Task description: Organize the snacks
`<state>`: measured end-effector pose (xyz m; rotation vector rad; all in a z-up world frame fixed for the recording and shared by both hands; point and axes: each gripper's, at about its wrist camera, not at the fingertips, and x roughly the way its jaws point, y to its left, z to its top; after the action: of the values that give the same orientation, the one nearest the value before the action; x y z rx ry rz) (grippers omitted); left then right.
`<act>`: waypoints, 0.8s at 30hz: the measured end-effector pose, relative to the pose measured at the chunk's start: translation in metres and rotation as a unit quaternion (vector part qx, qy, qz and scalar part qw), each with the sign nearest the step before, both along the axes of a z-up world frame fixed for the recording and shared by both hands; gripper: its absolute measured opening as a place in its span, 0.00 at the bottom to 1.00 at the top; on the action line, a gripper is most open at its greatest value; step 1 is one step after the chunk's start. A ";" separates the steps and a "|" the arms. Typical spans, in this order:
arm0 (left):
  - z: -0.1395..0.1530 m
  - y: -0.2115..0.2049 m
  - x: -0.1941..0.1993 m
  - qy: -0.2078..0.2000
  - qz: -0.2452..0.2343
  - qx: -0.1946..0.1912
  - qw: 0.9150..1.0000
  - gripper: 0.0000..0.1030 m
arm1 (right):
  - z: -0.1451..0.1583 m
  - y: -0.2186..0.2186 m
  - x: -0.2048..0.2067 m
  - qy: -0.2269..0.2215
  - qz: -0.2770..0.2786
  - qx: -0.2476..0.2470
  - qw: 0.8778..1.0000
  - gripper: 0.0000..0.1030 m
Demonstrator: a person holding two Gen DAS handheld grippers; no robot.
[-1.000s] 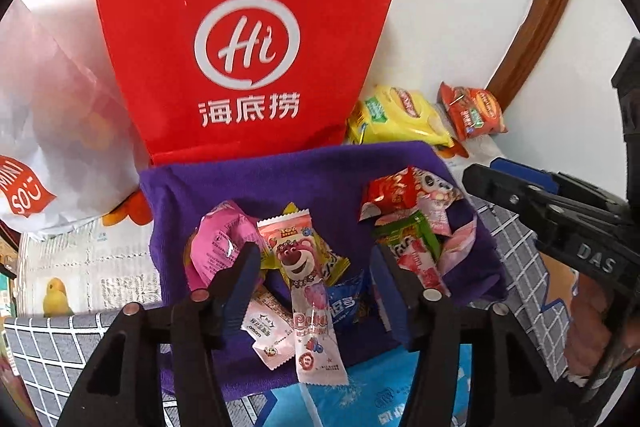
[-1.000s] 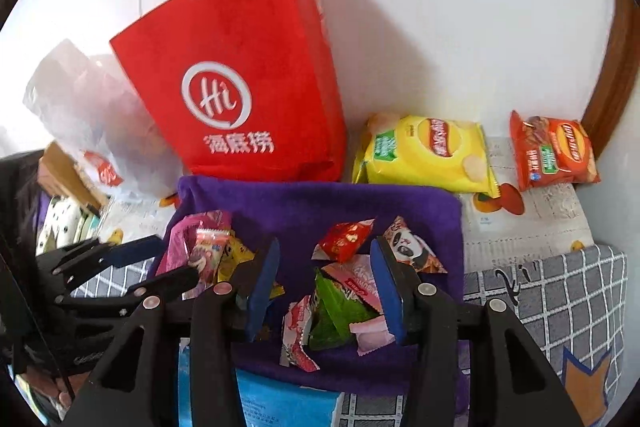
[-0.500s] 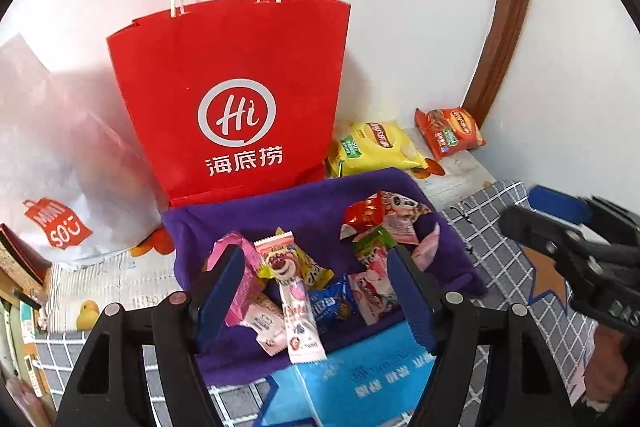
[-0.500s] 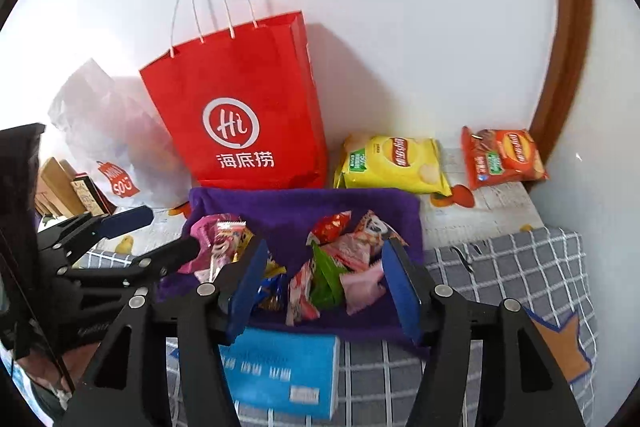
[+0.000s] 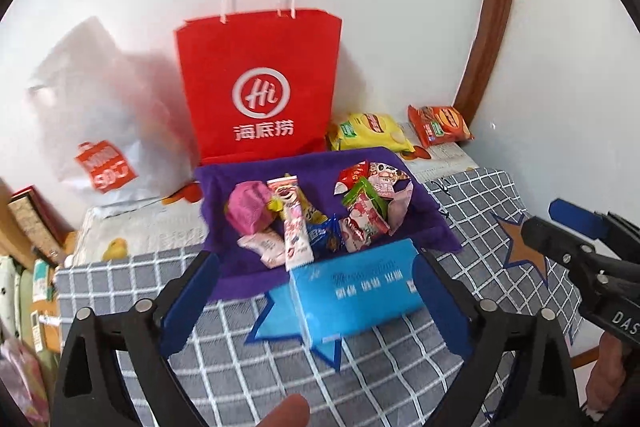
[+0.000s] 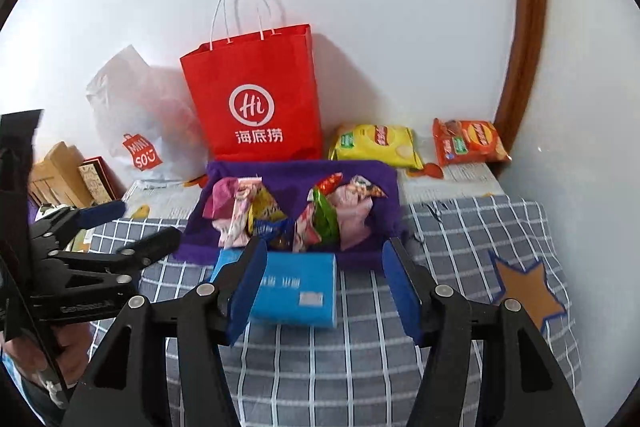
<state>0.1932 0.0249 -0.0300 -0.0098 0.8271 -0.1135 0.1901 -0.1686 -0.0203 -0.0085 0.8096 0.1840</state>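
Both grippers have pulled back and up from the snack pile compared to a second ago, so way more of the scene fits in view now. On the left gripper the fingers are opening, nearly as wide as they go, with nothing pinched between them; the blue tissue pack just sits on the worktop in the gap beyond. On the right gripper the fingers are about half open and hold nothing either.

The snacks lie in two loose heaps on a purple cloth, one left, one right. Behind the cloth stands a red paper bag against the wall, with a yellow chip bag and an orange chip bag lying to its right. A white plastic bag slumps to the left. A checked tablecloth covers the worktop.
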 end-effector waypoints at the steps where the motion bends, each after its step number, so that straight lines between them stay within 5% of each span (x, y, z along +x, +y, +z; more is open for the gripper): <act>1: 0.003 -0.001 -0.010 -0.004 0.004 0.000 1.000 0.98 | 0.000 0.000 -0.006 0.001 -0.001 0.000 1.000 0.58; 3: 0.008 -0.003 -0.027 -0.012 0.008 -0.003 1.000 0.98 | 0.000 -0.004 -0.023 0.002 -0.011 0.001 1.000 0.62; 5: 0.013 -0.006 -0.048 -0.020 0.009 -0.007 1.000 0.98 | 0.001 -0.008 -0.041 -0.005 -0.015 0.004 1.000 0.77; 13: 0.024 -0.021 -0.108 -0.047 0.019 -0.001 0.999 0.99 | 0.005 -0.020 -0.098 -0.036 -0.030 -0.002 0.999 0.90; 24: 0.022 -0.032 -0.153 -0.052 0.029 -0.020 0.998 0.99 | 0.010 -0.032 -0.146 -0.047 -0.028 0.012 0.998 0.92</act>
<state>0.0401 -0.0068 -0.0077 -0.0652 0.7209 -0.0757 0.0445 -0.2004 -0.0105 0.0278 0.7129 0.1386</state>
